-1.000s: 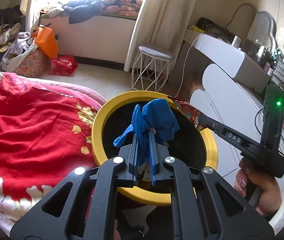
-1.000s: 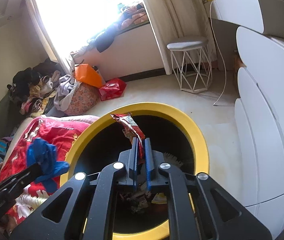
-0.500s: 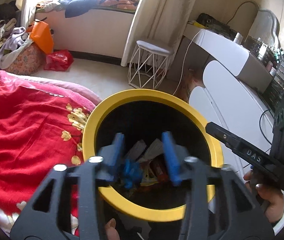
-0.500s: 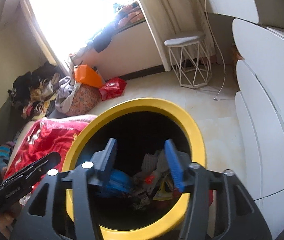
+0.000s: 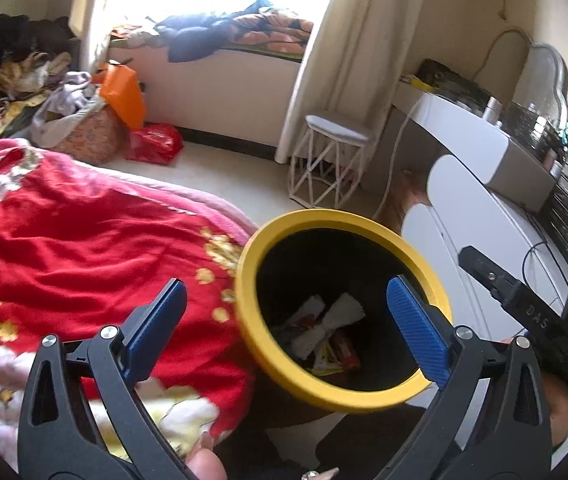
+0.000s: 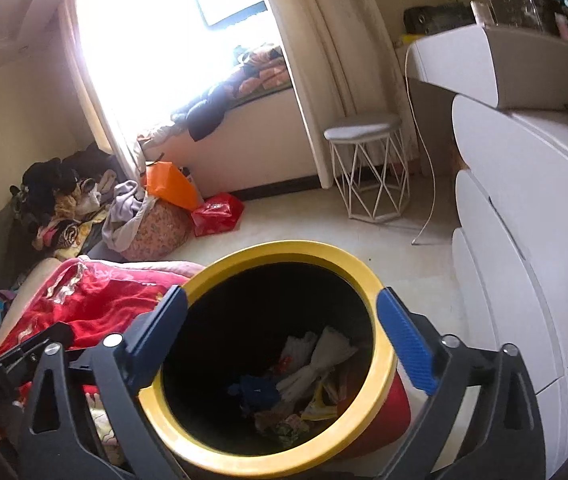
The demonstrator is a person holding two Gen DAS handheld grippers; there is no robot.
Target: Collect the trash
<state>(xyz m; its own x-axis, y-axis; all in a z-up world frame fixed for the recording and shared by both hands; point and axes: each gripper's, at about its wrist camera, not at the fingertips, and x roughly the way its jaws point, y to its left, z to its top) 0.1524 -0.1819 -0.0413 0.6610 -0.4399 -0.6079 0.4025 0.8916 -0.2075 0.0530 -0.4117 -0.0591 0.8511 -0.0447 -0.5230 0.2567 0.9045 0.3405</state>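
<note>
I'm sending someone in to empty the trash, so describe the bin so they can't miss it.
Start at the bed with the red blanket; the trash bin stands on the floor right beside it, opposite the white drawers. It is round, with a black inside holding wrappers, and its thick yellow rim sets it apart from everything nearby.

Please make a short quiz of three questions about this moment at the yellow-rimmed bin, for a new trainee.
1. True or false: the left gripper is holding a piece of trash.
2. Where does the blue crumpled item lie? A) on the red blanket B) inside the trash bin C) on the white stool
3. Fill in: the rim of the trash bin is ____ in colour.

Key:
1. False. Its jaws have just been opening and nothing is between them; the same holds for the right gripper.
2. B, among the wrappers at the bottom.
3. Yellow.
</note>
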